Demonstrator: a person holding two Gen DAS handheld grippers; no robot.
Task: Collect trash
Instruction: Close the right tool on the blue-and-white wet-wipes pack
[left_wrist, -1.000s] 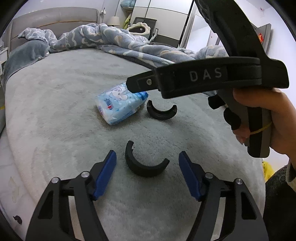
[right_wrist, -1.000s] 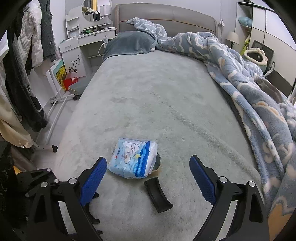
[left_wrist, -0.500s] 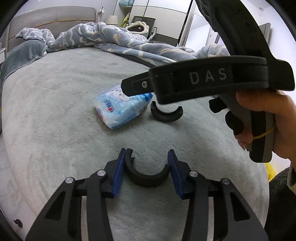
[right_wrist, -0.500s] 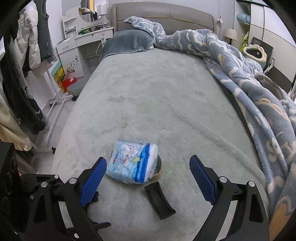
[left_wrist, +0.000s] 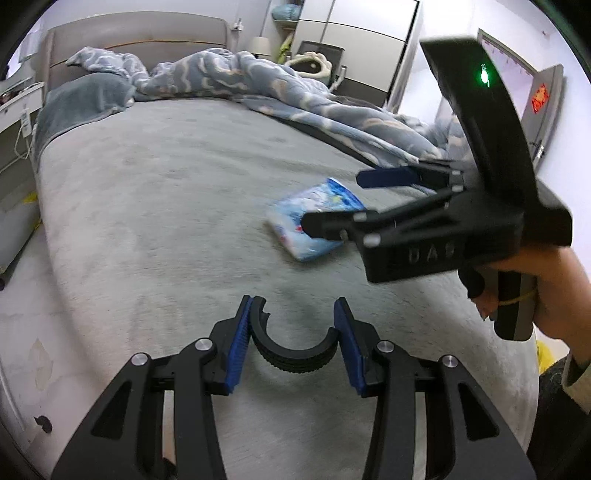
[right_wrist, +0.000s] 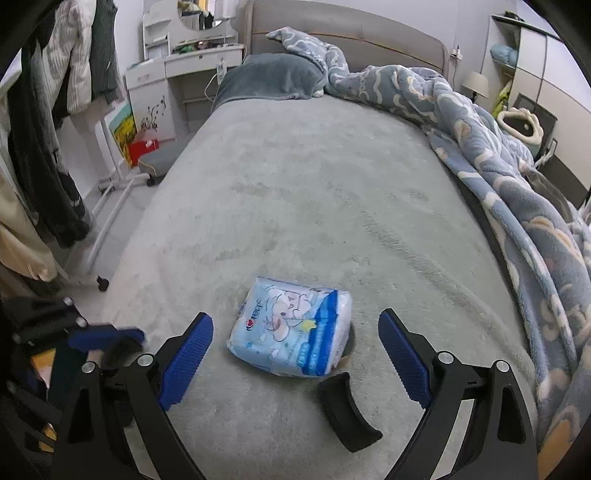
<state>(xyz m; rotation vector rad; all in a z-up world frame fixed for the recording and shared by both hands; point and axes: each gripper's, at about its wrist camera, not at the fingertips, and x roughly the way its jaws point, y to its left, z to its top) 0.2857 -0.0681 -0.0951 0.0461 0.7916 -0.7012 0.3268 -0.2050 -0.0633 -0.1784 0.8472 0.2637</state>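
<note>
My left gripper (left_wrist: 294, 314) is shut on a black C-shaped plastic piece (left_wrist: 293, 354), its blue pads pressing the two ends, low over the grey bed cover (left_wrist: 166, 221). A blue-and-white tissue pack (right_wrist: 291, 332) lies on the bed between the spread fingers of my right gripper (right_wrist: 295, 315), which is open and holds nothing. A second black curved piece (right_wrist: 347, 410) lies just in front of the pack, near the right finger. Something dark and round shows partly from under the pack. In the left wrist view the right gripper (left_wrist: 332, 201) hangs over the tissue pack (left_wrist: 295, 218).
A rumpled blue blanket (right_wrist: 498, 166) runs along the bed's right side, with a grey pillow (right_wrist: 269, 77) at the head. Hanging clothes (right_wrist: 44, 147) and a white dresser (right_wrist: 184, 74) stand to the left of the bed. A person's hand (left_wrist: 546, 306) grips the right gripper's handle.
My left gripper has closed on the near black curved piece and shifted sideways with it. The right gripper has come closer to the tissue pack, still open.
</note>
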